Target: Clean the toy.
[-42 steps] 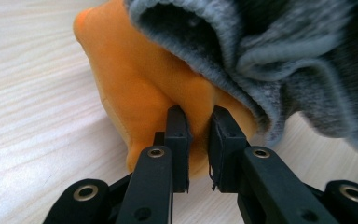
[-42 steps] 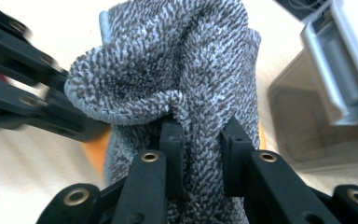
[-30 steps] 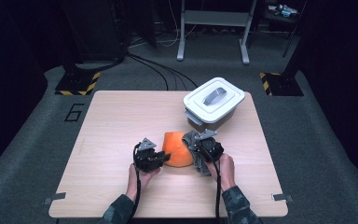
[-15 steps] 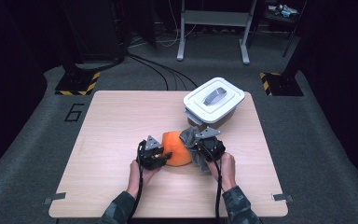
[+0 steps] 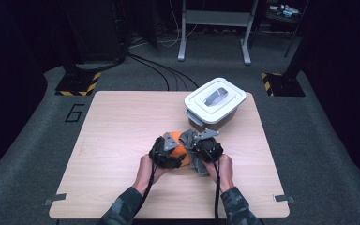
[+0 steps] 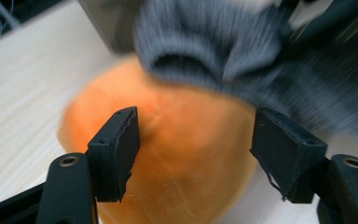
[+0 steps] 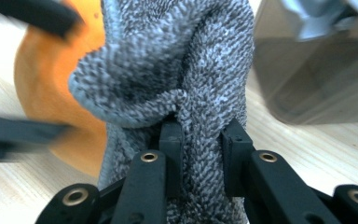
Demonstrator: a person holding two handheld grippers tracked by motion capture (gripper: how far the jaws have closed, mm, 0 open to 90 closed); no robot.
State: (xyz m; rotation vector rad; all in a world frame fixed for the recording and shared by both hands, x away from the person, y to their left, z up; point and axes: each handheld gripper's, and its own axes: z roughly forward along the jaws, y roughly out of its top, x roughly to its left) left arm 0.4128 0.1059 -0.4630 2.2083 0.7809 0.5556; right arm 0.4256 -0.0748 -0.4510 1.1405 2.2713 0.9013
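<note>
A soft orange cloth [image 5: 182,149] lies on the table [image 5: 122,122] between the two hands, with a grey knitted cloth [image 5: 198,163] bunched against its right side. My left gripper [image 5: 174,151] hovers over the orange cloth [image 6: 186,168]. Its jaws have just been opening and now stand wide apart [image 6: 200,154], the orange cloth behind them and the pads [image 6: 121,149] not pressing on it. My right gripper [image 7: 200,140] is shut on a twisted fold of the grey cloth [image 7: 177,60]. Beyond that fold the orange cloth [image 7: 42,79] shows at the left.
A grey bin with a white handled lid [image 5: 214,99] stands just behind the cloths at the table's back right, close to the right gripper [image 5: 207,147]. Its dark wall [image 7: 317,74] shows in the right gripper view. Bare tabletop stretches to the left.
The left gripper has moved right and up onto the orange cloth, and its jaws have opened. The right gripper has kept still, shut on the grey cloth.
</note>
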